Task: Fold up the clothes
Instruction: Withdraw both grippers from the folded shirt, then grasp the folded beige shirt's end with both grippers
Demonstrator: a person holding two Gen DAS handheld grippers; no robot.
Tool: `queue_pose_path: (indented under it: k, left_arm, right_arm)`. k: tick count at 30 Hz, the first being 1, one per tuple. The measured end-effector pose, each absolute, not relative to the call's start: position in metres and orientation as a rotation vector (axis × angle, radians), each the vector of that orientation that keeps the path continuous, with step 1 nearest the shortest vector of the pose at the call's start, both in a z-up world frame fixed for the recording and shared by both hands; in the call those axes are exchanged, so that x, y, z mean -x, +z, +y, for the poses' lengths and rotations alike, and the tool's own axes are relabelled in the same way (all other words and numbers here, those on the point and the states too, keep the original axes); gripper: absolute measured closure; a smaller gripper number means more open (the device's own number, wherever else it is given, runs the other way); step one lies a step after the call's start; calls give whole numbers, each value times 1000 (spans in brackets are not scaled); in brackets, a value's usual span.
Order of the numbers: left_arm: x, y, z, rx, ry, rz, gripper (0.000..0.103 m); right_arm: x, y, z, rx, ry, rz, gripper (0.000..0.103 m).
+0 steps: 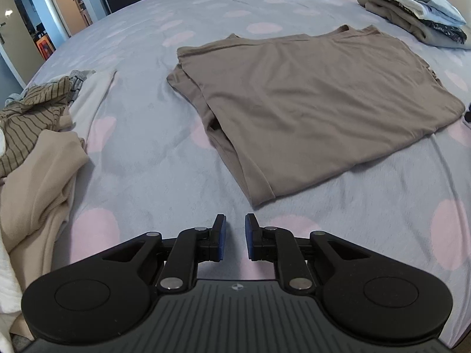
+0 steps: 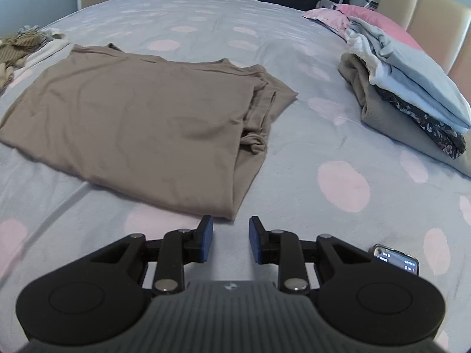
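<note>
While the taupe shirt [image 1: 309, 103] lies folded, each hand-held gripper (left [image 1: 235, 236], right [image 2: 230, 239]) hovers narrowly parted, empty.

Pink-spotted grey bedspread [image 2: 338, 94], beige padded headboard [image 2: 424, 14]

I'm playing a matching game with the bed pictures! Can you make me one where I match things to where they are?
Things:
1. taupe shirt
2. folded stack
3. unfolded pile
4. phone

Places:
A. heaped at the bed's left edge
B. near the headboard, on the right
C. spread flat mid-bed
D. beside the right gripper

Pairs: 1-C, 2-B, 3-A, 4-D
</note>
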State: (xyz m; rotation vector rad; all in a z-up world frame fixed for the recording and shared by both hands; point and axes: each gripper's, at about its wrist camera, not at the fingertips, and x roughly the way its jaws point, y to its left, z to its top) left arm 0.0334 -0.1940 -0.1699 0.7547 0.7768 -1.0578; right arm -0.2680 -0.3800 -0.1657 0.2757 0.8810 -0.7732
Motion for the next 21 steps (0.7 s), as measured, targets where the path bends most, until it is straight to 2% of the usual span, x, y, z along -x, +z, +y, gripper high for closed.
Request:
queue_pose_path:
  k: [10, 13, 16, 18, 21]
  left_arm:
    - [-19, -170, -201, -784, -1139, 702, 91]
    - [-17, -170, -204, -784, -1144, 698, 91]
    - [-18, -169, -207, -779, -1139, 706, 91]
    - [-19, -167, -208, -773, -1123, 713, 98]
    - [-19, -165, -208, -798, -1102, 702, 101]
  right_arm:
    - [258, -176, -382, -197, -809, 905, 75]
    - [250, -179, -376, -158, -817, 931, 86]
    - [241, -181, -368, -86, -819, 962, 91]
    - [238, -183, -365, -53, -818, 975, 92]
    - [238, -183, -364, -40, -816, 981, 92]
